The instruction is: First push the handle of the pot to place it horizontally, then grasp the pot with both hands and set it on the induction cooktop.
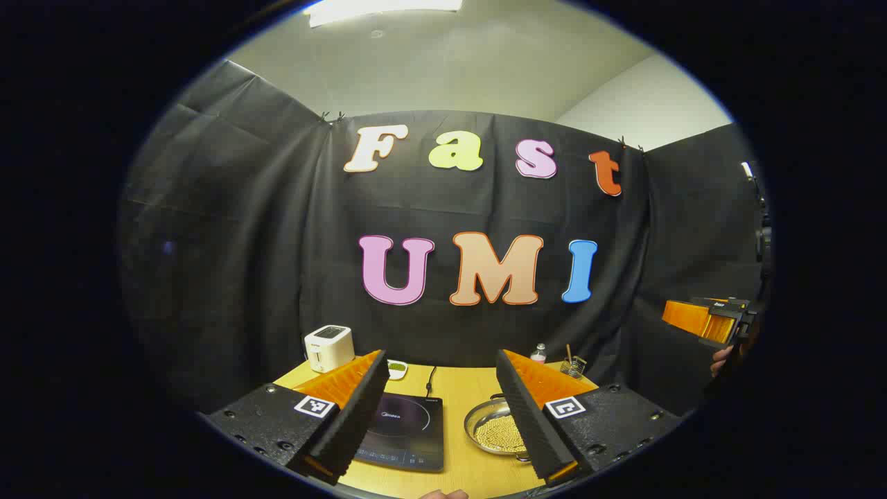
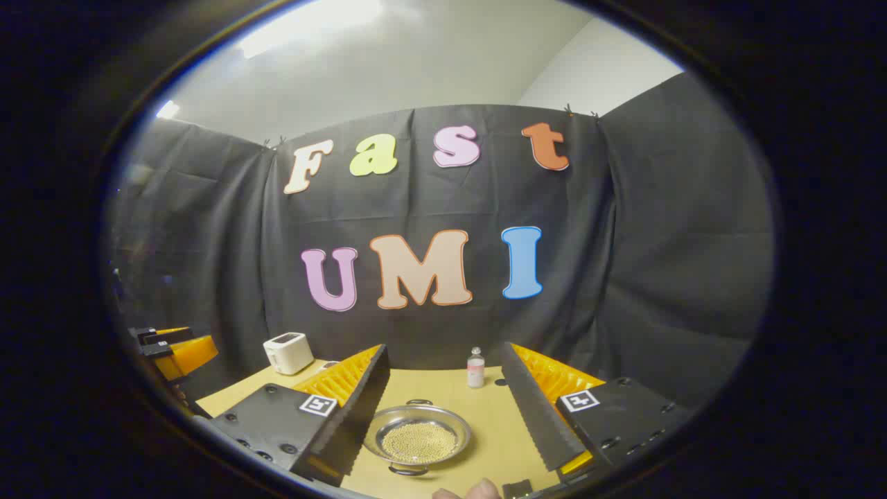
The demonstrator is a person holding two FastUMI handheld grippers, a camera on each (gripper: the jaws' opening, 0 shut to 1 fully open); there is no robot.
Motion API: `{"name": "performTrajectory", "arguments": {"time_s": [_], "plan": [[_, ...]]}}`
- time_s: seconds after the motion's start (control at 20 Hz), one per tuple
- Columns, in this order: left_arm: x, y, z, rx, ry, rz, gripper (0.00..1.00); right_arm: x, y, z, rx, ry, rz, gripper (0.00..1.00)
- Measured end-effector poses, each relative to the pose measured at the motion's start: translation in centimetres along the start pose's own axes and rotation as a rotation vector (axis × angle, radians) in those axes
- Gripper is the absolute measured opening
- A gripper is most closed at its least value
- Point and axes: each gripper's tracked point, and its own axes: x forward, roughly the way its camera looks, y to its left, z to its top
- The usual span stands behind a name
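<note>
The left gripper [image 1: 441, 416] hangs above the near edge of the desk [image 1: 466, 388] with its jaws spread wide and nothing between them. Past the gap lies the induction cooktop [image 1: 404, 428], a flat dark slab whose cord runs back toward the wall. The pot [image 1: 493, 430], a shallow steel pan filled with small pale beads, sits on the desk just to the right of the cooktop, partly hidden behind the right-hand jaw; it lies well below and ahead of the jaws, untouched by either. Farther back on the desk stand a white toaster [image 1: 329, 348] at the left, a small white dish [image 1: 396, 369] holding something green, a small bottle [image 1: 538, 353] and a glass [image 1: 574, 365] with a stick in it. At the far right edge of the left gripper view the other gripper shows, held up in a hand.

The right gripper [image 2: 443, 423] is also raised over the near side of the desk, jaws apart and empty. In the right gripper view the pot [image 2: 418, 439] lies almost straight ahead between the two jaws, lower down and clear of both, closer to the left-hand one. One loop handle [image 2: 418, 402] shows at the far rim and another at the near rim. The bottle [image 2: 475, 368] stands behind the pot toward the wall, and the toaster [image 2: 288, 352] sits at the left
</note>
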Motion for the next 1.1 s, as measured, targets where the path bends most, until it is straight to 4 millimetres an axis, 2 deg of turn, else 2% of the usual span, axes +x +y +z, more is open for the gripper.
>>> {"name": "performTrajectory", "arguments": {"time_s": [0.2, 0.25, 0.35, 0.4, 0.5, 0.6, 0.65, 0.75, 0.8, 0.85, 0.95, 1.0, 1.1], "plan": [[0.0, 0.1, -0.3, -0.004, 0.012, 0.004, 0.95, 0.2, 0.2, -0.1, -0.010, 0.004, 0.008, 0.94], [0.0, 0.1, -0.3, -0.008, 0.013, 0.006, 0.91, 0.2, 0.2, -0.1, -0.013, 0.006, 0.008, 0.94], [0.1, 0.1, -0.5, -0.014, 0.021, 0.009, 0.91, 0.3, 0.2, -0.3, -0.018, 0.011, 0.009, 0.94], [0.1, 0.1, -0.6, -0.014, 0.023, 0.009, 0.95, 0.3, 0.2, -0.3, -0.019, 0.012, 0.009, 0.94], [0.1, 0.1, -0.7, -0.016, 0.027, 0.008, 0.91, 0.4, 0.2, -0.4, -0.024, 0.015, 0.011, 0.94], [0.2, 0.1, -0.6, -0.017, 0.027, 0.010, 0.95, 0.3, 0.4, -0.6, -0.028, 0.021, 0.012, 0.94], [0.3, 0.1, -0.5, -0.016, 0.027, 0.009, 0.91, 0.4, 0.4, -0.6, -0.029, 0.022, 0.014, 0.94], [0.2, 0.2, -0.6, -0.012, 0.026, 0.010, 0.95, 0.5, 0.5, -0.9, -0.031, 0.030, 0.016, 0.94], [0.2, 0.3, -0.7, -0.010, 0.027, 0.010, 0.91, 0.6, 0.6, -1.0, -0.031, 0.033, 0.016, 0.94], [0.2, 0.4, -0.7, -0.010, 0.027, 0.010, 0.95, 0.7, 0.7, -0.9, -0.031, 0.033, 0.018, 0.94], [0.2, 0.5, -0.7, -0.007, 0.028, 0.011, 0.95, 0.7, 1.1, -1.1, -0.031, 0.033, 0.021, 0.94], [0.2, 0.7, -0.7, -0.005, 0.028, 0.011, 0.91, 0.8, 1.4, -1.4, -0.029, 0.038, 0.025, 0.94], [0.3, 1.2, -0.8, 0.000, 0.028, 0.014, 0.91, 1.1, 2.1, -2.5, -0.026, 0.065, 0.034, 0.94]]}}
